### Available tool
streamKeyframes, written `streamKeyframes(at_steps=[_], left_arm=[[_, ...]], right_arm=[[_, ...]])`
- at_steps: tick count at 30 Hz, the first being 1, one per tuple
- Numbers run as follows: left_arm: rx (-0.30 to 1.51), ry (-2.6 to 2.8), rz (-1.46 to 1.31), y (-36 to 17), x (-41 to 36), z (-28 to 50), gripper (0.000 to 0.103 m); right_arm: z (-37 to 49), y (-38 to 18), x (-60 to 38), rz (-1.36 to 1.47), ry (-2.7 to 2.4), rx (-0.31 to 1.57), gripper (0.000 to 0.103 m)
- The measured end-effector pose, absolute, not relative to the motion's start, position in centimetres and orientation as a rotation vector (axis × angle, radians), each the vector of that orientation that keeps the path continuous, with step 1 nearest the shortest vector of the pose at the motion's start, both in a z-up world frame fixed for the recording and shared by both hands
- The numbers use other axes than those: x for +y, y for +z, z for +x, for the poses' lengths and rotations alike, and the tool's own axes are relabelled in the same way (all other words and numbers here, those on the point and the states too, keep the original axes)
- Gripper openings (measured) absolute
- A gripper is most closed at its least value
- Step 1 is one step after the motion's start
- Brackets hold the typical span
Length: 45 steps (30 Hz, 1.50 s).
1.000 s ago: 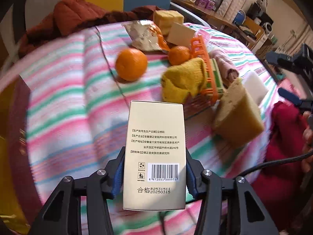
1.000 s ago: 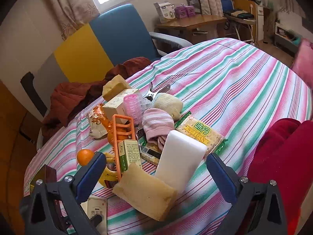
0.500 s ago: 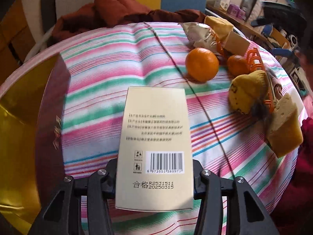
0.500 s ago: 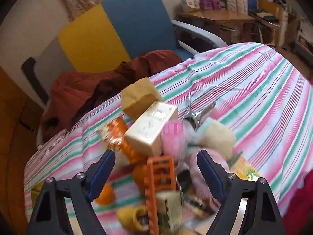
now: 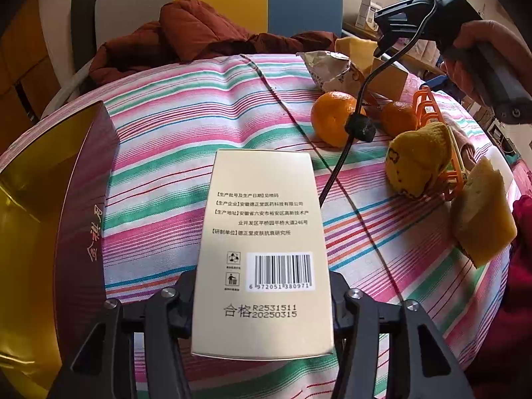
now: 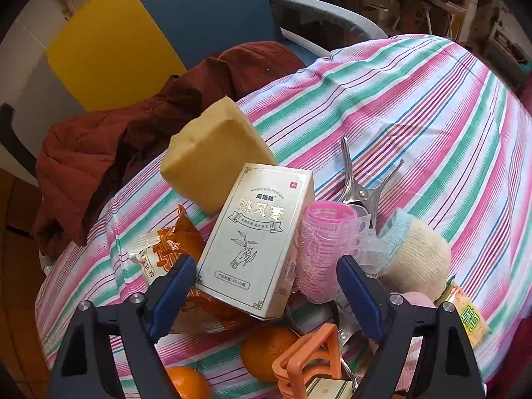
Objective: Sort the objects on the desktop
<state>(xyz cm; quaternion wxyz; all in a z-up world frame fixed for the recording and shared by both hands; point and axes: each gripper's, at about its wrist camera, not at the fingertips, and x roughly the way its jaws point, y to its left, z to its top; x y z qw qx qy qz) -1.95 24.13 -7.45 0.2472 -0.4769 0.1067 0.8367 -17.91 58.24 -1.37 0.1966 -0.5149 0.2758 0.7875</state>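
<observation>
At the far left of the left wrist view stood a big gold and maroon box (image 5: 66, 216), and just beside it on the striped desk (image 5: 183, 126) the left gripper (image 5: 262, 286) pointed steeply down with a beige carton (image 5: 262, 249) between its jaws. Those jaws had just been easing apart, but the carton hid the pads, so whether they pressed on it could not be told. If the grip let go before the carton lay flat, it could tip or skid against the big box.

Further right, a black cable (image 5: 345, 146) hung across the nearer orange (image 5: 334, 118) (a snag waiting to happen). A tug on it could roll the fruit toward the yellow sock (image 5: 419, 159).

In the right wrist view, the right gripper (image 6: 267, 266) hovered over the pile, its jaws wide, gripping nothing, though they had just been closing a little. A snack packet (image 6: 166, 256) lay by the left jaw, a white carton (image 6: 259, 239) leaned between the jaws, and pink hair rollers (image 6: 322, 246) stood touching the carton by the right jaw. The likely target was the white carton. Because it leaned on its neighbours, a closing jaw could pinch the packet or rollers too, or knock the carton over.
</observation>
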Motion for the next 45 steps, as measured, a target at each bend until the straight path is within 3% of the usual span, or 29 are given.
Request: streamKeyframes(at_steps=[4, 11, 16, 23, 33, 42, 45], left_arm=[[0.262, 2.294, -1.261, -7.3, 23.7, -1.4, 0.06], [0.267, 2.27, -1.287, -7.2, 23.5, -1.2, 0.06], [0.198, 2.254, -1.314, -6.8, 22.7, -1.5, 0.055], [0.118, 2.237, -1.326, -6.6, 21.8, -1.7, 0.051], [-0.009, 2.2, -1.364, -6.2, 20.4, -1.4, 0.051], [-0.057, 2.215, -1.278, -3.4, 19.3, 0.1, 0.051], [-0.052, 2.232, -1.248, -2.4, 18.5, 0.8, 0.051]], right_arm=[[-16.9, 0.8, 58.1, -1.33, 2.251, 0.769, 0.088], [-19.7, -1.0, 57.0, -1.46, 2.179, 0.678, 0.088], [-19.3, -1.3, 56.9, -1.464, 2.227, 0.673, 0.053], [-14.8, -1.3, 58.0, -1.42, 2.303, 0.884, 0.053], [-7.5, 5.4, 54.8, -1.233, 2.567, 0.768, 0.053], [-1.7, 4.9, 47.9, -1.334, 2.743, 0.691, 0.052], [-0.4, 3.8, 46.1, -1.4, 2.761, 0.75, 0.052]])
